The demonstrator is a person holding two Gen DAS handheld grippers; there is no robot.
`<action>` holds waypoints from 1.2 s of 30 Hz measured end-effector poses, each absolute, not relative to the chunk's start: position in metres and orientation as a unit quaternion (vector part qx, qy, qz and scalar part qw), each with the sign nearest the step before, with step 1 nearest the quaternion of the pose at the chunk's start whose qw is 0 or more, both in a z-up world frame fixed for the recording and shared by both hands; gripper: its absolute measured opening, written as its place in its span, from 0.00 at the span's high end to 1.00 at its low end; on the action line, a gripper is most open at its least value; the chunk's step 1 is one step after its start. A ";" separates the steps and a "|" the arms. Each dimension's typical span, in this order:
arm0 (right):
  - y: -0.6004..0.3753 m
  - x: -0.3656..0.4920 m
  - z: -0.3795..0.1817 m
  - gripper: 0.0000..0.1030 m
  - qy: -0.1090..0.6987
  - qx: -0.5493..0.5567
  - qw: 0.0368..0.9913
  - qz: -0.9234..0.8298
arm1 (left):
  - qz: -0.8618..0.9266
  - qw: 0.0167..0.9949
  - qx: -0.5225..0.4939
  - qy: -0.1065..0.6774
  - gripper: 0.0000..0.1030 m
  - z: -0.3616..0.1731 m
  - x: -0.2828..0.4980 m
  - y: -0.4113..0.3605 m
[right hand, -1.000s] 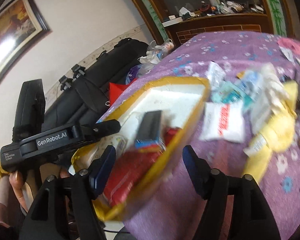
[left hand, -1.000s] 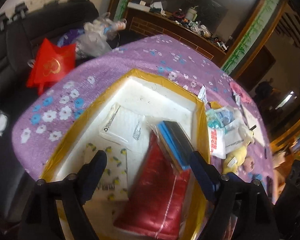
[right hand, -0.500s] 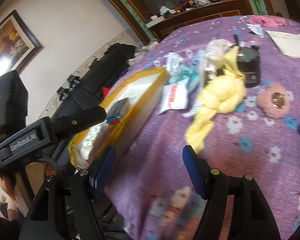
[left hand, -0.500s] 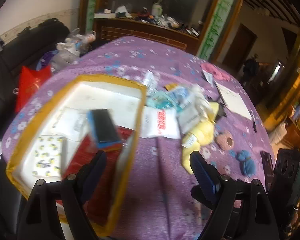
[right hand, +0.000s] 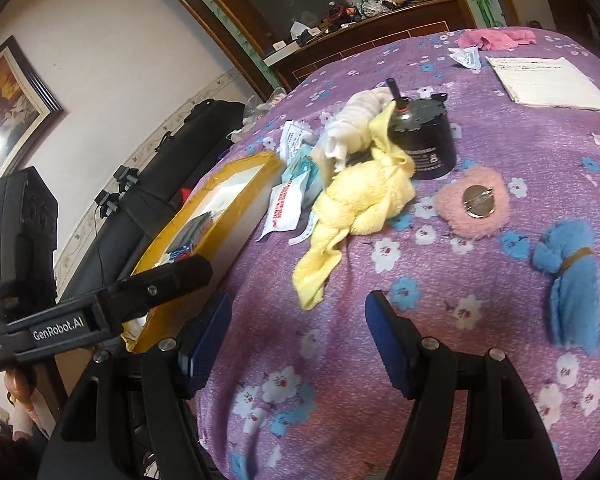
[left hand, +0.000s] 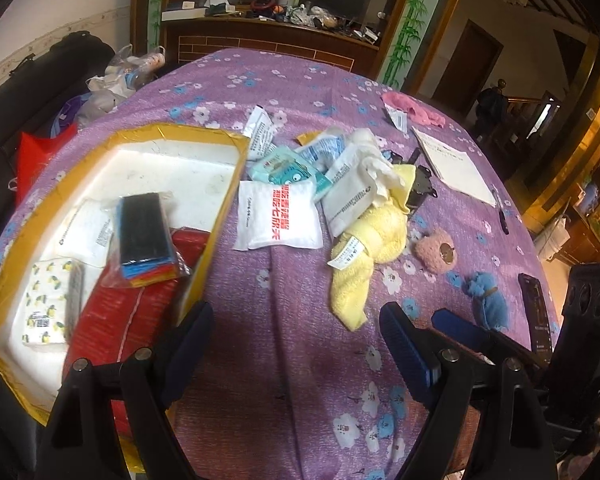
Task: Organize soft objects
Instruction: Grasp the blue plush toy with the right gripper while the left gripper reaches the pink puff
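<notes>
Tools: your left tool point(left hand: 296, 332) and right tool point(right hand: 298, 320) hover with jaws apart and empty over the purple surface point(left hand: 292, 360). The yellow towel point(left hand: 364, 248) lies ahead of them, just right of the gold-rimmed box point(left hand: 216, 232) containing packets.

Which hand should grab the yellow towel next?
Probably the right. The right gripper is open and empty, with the yellow towel straight ahead. The left gripper, also open, sits nearer the yellow-edged box, with the towel off to one side.
</notes>
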State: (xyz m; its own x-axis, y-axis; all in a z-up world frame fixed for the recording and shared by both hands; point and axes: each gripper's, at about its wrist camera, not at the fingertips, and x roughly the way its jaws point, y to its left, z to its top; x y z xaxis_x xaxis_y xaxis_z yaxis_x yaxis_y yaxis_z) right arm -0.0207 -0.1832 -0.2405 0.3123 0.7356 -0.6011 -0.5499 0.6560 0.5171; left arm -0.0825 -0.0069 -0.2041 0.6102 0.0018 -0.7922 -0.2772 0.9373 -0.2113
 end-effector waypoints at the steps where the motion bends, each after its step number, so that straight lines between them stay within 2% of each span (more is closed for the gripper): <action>1: -0.185 -0.020 -0.241 0.33 0.429 0.111 0.802 0.401 | 0.078 0.883 -0.158 0.435 0.15 -0.205 -0.082 -0.008; 12: -0.211 -0.011 -0.235 0.33 0.422 0.128 0.809 0.389 | 0.067 0.881 -0.157 0.441 0.15 -0.212 -0.078 -0.012; 19: -0.253 0.005 -0.217 0.33 0.393 0.146 0.856 0.303 | 0.056 0.879 -0.160 0.445 0.15 -0.215 -0.074 -0.014; 28: -0.273 0.018 -0.237 0.36 0.407 0.130 0.883 0.195 | 0.016 0.886 -0.136 0.444 0.15 -0.209 -0.045 -0.039; 34: -0.267 0.026 -0.251 0.50 0.426 0.117 0.881 0.169 | -0.023 0.892 -0.090 0.441 0.15 -0.211 -0.012 -0.070; 36: -0.266 0.025 -0.252 0.60 0.426 0.110 0.881 0.174 | -0.031 0.890 -0.074 0.448 0.15 -0.214 0.002 -0.079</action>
